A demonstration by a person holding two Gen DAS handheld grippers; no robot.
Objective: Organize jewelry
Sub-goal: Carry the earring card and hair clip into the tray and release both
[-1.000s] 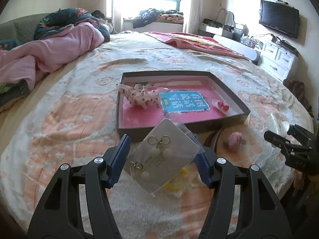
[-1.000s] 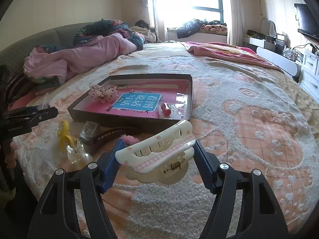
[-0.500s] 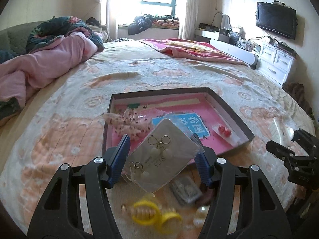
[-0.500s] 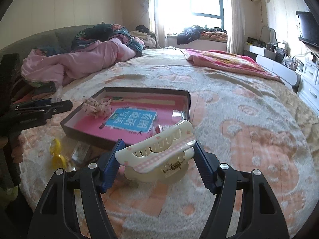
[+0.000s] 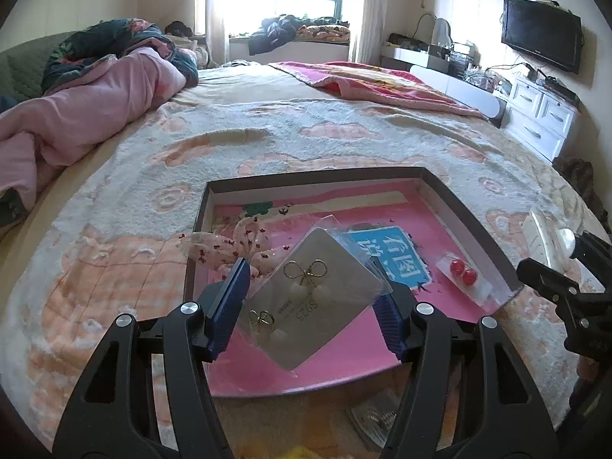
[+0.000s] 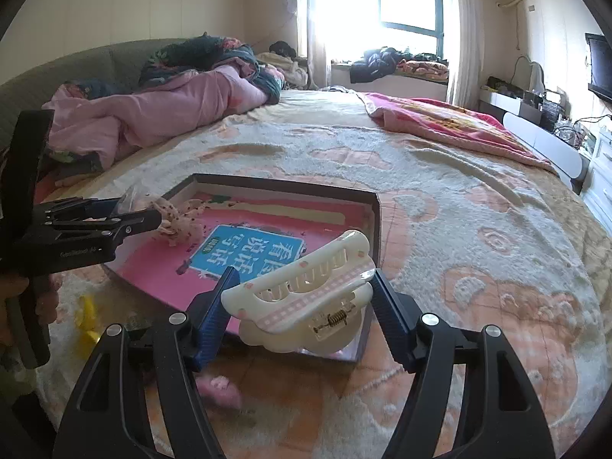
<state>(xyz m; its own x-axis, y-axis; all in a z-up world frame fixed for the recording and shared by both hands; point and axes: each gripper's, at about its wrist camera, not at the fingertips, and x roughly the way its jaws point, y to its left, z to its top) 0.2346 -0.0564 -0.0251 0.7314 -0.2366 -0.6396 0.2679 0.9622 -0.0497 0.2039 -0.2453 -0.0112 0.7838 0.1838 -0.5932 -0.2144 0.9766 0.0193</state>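
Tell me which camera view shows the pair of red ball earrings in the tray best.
The left wrist view. There the red ball earrings lie in plain sight in their clear packet, near the right wall of the tray. In the right wrist view the cream hair claw clip held in the right gripper covers that part of the tray, so they cannot be seen.

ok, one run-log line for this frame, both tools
left tool: shut on earring card, over tray | right tool: shut on hair claw clip, at tray's near right corner | nothing released yet
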